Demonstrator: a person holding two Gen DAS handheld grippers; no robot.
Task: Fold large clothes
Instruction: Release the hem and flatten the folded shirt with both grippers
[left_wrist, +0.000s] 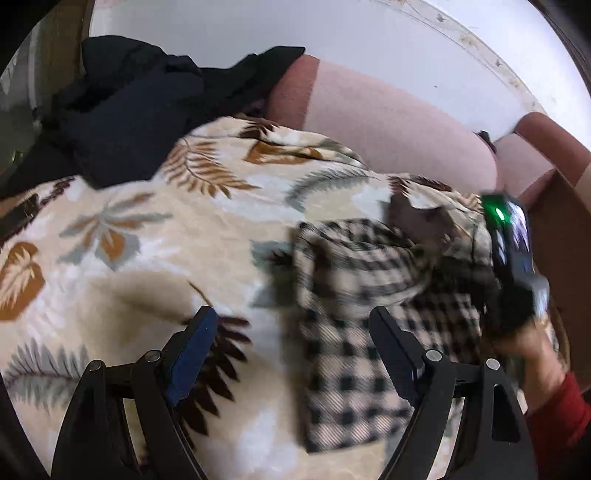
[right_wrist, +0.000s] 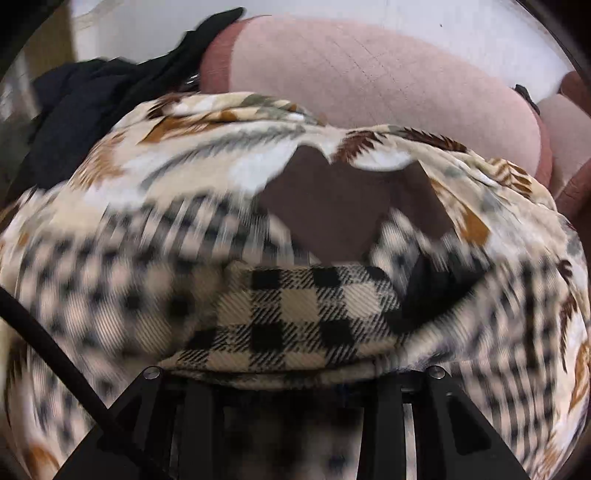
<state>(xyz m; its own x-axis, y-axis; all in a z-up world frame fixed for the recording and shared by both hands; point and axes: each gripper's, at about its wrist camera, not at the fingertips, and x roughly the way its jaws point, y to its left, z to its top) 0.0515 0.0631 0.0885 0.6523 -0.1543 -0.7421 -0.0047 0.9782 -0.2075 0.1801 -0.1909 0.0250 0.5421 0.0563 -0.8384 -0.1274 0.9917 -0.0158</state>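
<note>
A checked shirt (left_wrist: 354, 332) is spread on a leaf-print blanket (left_wrist: 147, 229) that covers a pink sofa (left_wrist: 388, 122). The left hand-held gripper (left_wrist: 291, 332) is held wide open above the blanket and the shirt's edge, with nothing between its fingers. The right hand-held gripper (right_wrist: 295, 373) is closed on a fold of the shirt (its fingertips are hidden under the cloth). Dark clothes (left_wrist: 122, 107) are heaped at the blanket's far left.
</note>
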